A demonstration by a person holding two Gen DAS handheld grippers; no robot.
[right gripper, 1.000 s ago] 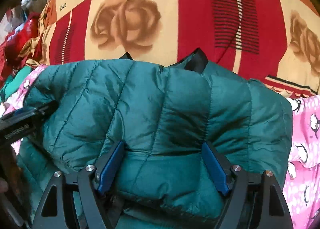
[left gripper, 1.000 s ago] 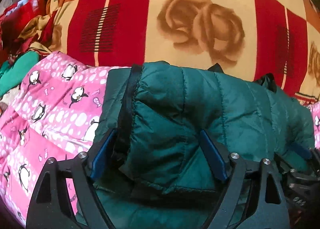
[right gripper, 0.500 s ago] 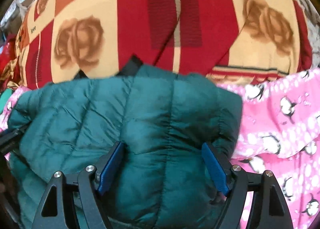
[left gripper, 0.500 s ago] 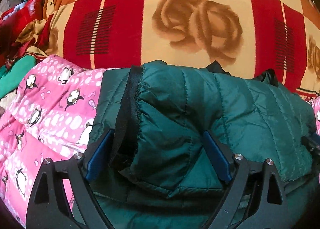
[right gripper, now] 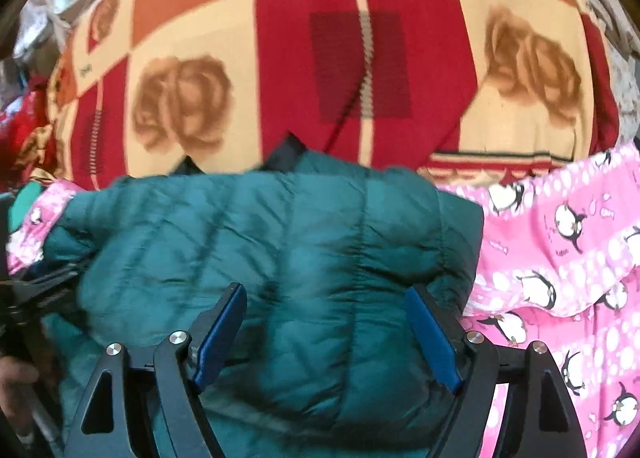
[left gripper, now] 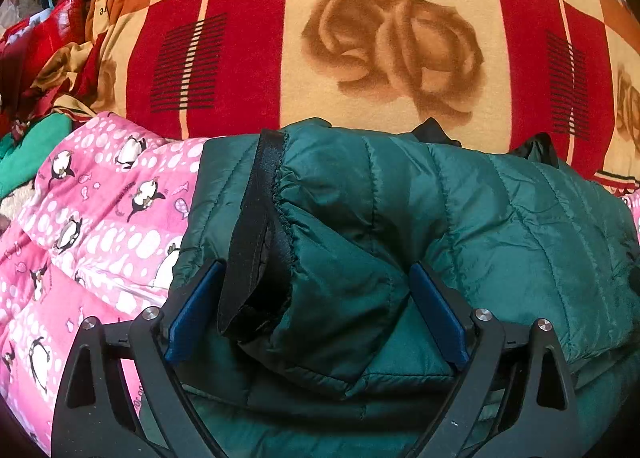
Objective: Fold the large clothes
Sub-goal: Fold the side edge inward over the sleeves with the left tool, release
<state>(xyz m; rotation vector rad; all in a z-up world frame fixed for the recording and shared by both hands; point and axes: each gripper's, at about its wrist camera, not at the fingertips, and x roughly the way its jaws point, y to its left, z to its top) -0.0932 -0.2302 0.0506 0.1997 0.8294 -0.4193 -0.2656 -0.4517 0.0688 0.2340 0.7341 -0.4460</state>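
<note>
A dark green quilted puffer jacket lies folded in a bundle on a pink penguin-print blanket. Its black zipper edge runs down the left side of the fold. My left gripper is open, its blue pads spread wide on either side of the folded edge. In the right wrist view the jacket fills the middle. My right gripper is open too, its pads standing wide over the jacket's right part. The left gripper's black body shows at the left edge.
A red, orange and cream blanket with rose prints covers the bed behind the jacket. A heap of red and green clothes lies at the far left. The pink blanket spreads on the right.
My right gripper has swung to the right and pulled back a little, so more pink blanket shows on its right. My left gripper has stayed nearly still. Both jaws remain wide.
</note>
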